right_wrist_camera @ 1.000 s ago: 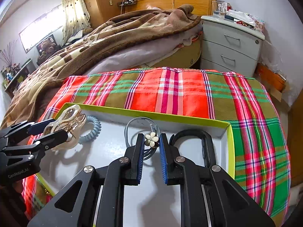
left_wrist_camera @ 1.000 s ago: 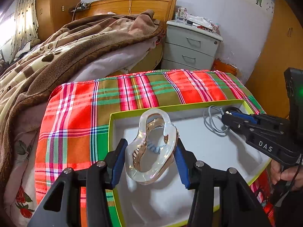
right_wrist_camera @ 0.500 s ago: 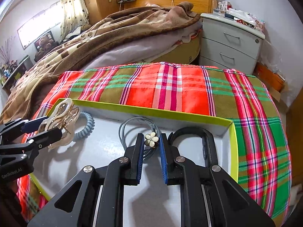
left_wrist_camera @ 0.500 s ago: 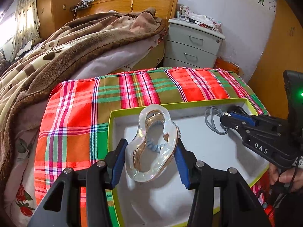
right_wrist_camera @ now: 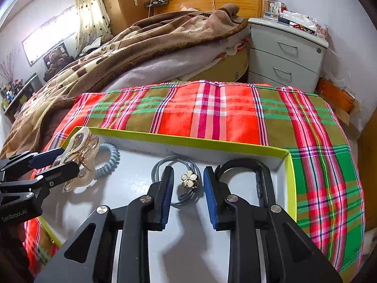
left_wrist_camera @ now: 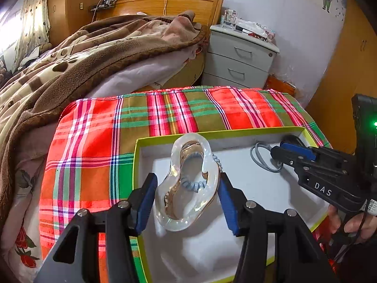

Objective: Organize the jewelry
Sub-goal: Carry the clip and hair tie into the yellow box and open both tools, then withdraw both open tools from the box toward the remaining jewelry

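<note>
A green-rimmed white box point(left_wrist_camera: 235, 131) point(right_wrist_camera: 188, 141) sits on a plaid cloth. My left gripper point(left_wrist_camera: 187, 200) holds a clear hair claw clip point(left_wrist_camera: 188, 184) between its blue pads, low over the box's left part; the clip also shows in the right wrist view point(right_wrist_camera: 77, 158). A blue spiral hair tie point(right_wrist_camera: 108, 162) lies behind it. My right gripper point(right_wrist_camera: 188, 195) is open over the box floor; a grey hair tie with a white flower charm point(right_wrist_camera: 189, 178) lies between its fingertips. A black headband point(right_wrist_camera: 249, 167) lies at the box's right end.
The plaid cloth point(right_wrist_camera: 212, 108) covers the table point(left_wrist_camera: 99, 146) around the box. A bed with a brown blanket point(left_wrist_camera: 70, 66) stands behind it, a grey nightstand point(left_wrist_camera: 240, 56) at the back right. A person's hand point(left_wrist_camera: 353, 221) holds the right gripper.
My right gripper has opened and let go of the flower hair tie, which now lies on the box floor. My left gripper has kept hold of the claw clip.
</note>
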{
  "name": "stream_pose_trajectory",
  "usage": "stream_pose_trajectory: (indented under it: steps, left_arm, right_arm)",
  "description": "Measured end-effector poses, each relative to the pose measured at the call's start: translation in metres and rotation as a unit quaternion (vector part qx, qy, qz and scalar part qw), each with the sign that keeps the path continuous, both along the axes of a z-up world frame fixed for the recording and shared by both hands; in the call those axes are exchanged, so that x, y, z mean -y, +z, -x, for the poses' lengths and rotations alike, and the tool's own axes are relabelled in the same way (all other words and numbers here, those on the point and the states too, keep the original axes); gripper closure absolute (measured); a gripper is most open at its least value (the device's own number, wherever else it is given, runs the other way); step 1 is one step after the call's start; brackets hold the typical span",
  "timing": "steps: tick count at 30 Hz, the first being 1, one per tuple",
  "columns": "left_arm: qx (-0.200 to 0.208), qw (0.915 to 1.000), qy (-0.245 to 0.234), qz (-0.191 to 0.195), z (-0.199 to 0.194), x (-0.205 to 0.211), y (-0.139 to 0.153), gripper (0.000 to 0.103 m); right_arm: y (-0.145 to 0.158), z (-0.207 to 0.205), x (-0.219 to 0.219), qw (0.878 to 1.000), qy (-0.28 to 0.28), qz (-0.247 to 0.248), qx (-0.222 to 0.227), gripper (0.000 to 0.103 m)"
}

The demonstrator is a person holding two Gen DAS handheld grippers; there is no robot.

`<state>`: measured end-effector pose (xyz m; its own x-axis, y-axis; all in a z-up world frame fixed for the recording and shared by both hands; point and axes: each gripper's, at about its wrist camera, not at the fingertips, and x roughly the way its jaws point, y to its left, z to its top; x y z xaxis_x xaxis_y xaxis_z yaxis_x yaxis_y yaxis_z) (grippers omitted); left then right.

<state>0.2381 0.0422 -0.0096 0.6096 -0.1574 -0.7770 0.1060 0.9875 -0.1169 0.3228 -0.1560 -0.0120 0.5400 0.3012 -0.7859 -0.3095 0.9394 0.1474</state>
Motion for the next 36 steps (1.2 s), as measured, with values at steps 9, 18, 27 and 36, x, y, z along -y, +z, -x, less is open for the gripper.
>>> stream_pose_trajectory:
  steps: [9,18,27,36]
  left_arm:
    - [0.007,0.9999,-0.001,0.007,0.002,-0.001,0.005,0.048]
    - [0.038,0.9991,-0.001,0.018,0.023,-0.006,0.026,0.047]
    - [0.056,0.9979,0.01,0.03,0.061,-0.018,0.041,0.047]
    - [0.052,0.9977,0.01,0.043,0.103,-0.028,0.033,0.047]
  right_arm:
    - [0.006,0.007,0.004,1.0,-0.006,-0.012,0.01,0.072]
    - [0.023,0.023,0.014,0.999,-0.017,-0.034,0.032,0.057]
    - [0.047,0.06,0.03,0.996,-0.028,-0.049,0.062,0.057]
    - [0.056,0.111,0.047,0.995,-0.03,-0.053,0.083,0.057]
